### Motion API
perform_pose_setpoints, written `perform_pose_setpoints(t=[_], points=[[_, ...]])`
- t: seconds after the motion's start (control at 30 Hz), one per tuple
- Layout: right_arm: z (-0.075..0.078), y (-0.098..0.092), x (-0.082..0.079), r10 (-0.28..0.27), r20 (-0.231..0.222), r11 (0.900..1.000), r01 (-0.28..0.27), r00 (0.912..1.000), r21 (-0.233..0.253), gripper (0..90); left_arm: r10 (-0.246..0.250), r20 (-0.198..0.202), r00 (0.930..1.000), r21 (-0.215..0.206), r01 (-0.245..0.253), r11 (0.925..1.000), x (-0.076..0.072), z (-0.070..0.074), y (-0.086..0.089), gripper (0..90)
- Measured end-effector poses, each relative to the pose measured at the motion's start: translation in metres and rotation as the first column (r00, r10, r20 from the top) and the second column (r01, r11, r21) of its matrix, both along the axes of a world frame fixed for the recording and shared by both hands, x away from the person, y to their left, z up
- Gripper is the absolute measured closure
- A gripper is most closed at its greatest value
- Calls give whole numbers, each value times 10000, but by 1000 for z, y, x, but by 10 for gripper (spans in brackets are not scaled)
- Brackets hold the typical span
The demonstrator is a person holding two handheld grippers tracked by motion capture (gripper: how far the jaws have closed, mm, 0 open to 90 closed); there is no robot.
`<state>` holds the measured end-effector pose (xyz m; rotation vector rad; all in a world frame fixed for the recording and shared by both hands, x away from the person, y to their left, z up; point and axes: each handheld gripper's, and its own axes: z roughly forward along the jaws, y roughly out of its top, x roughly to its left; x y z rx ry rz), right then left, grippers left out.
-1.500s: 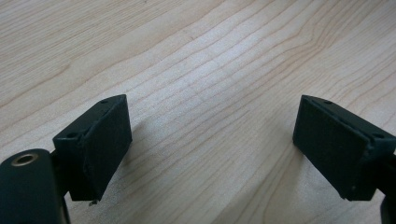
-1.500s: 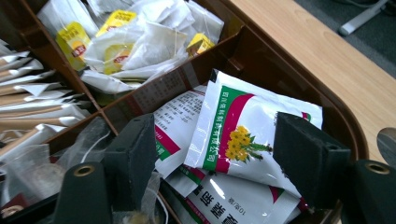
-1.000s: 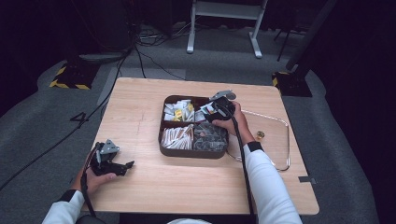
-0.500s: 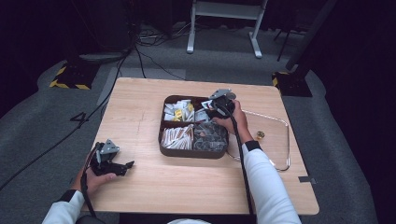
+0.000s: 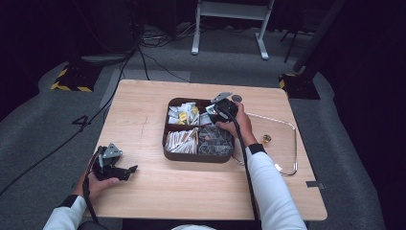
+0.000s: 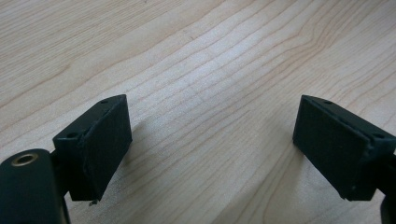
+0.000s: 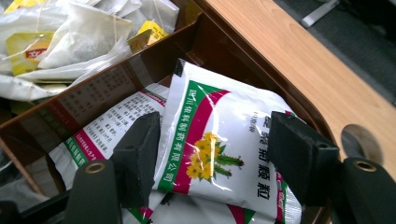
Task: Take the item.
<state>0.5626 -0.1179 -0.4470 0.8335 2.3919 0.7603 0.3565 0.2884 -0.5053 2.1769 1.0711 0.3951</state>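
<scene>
White, with red and green bands and yellow flowers, the foil sachet [image 7: 219, 154] lies in the dark brown divided tray's [image 5: 191, 155] far right compartment, between my right gripper's [image 7: 224, 163] spread jaws (untouched). My left gripper [image 6: 212, 149] rests released on the wooden table [image 6: 201, 60].

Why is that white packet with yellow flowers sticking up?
The white sachet with yellow flowers leans tilted against the brown divided tray's wall, not lying flat, between the open right hand-held gripper jaws.
</scene>
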Motion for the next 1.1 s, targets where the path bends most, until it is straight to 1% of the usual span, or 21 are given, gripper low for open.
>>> perform_pose_setpoints(t=[0.03,0.1,0.17,0.27,0.37,0.43,0.47,0.5,0.53,0.63,0.77,0.87,0.93,1.03,1.1], points=[[-1,-1,1,0,-91,9999,2,10000,136,377,2,1,10000,-1,-2,10000,0,0,0,119],[-1,-3,1,192,-312,9994,-183,9993,293,501,0,1,10000,1,0,10000,0,0,0,119],[1,-2,1,391,-405,9989,-380,9984,280,590,9,2,10000,-8,-9,10000,0,0,0,119],[2,-1,0,542,-419,9984,-534,9977,178,696,1,0,10000,-1,-1,10000,0,0,0,119],[4,-1,-1,614,-405,9980,-607,9973,176,771,1,0,10000,-1,-1,10000,0,0,0,119],[7,-1,-2,704,-365,9971,-692,9968,322,857,1,-1,10000,-1,-1,10000,0,0,0,119],[8,-1,-3,736,-348,9968,-724,9967,353,882,1,-1,10000,-1,-1,10000,0,0,0,119],[9,-1,-4,783,-332,9965,-772,9964,332,897,1,-1,10000,-1,-1,10000,0,0,0,119],[10,-1,-4,824,-312,9964,-817,9961,244,900,0,-2,10000,-2,0,10000,0,0,0,119],[11,-1,-6,902,-266,9958,-896,9956,206,900,0,-2,10000,0,0,10000,0,0,0,119],[13,-4,-9,1054,-317,9936,-1039,9939,449,900,-2,-1,10000,0,2,10000,0,0,0,119],[17,-4,-13,1147,-194,9926,-1139,9932,411,900,0,-1,10000,0,0,10000,0,0,0,119],[20,-6,-15,1220,-180,9913,-1209,9924,524,900,0,0,10000,0,0,10000,0,0,0,119],[23,-10,-21,1345,-152,9866,-1325,9908,950,900,-1,1,10000,1,1,10000,0,0,0,119],[26,-11,-27,1506,-96,9838,-1489,9886,1001,900,2,-1,10000,0,-2,10000,0,0,0,119]])
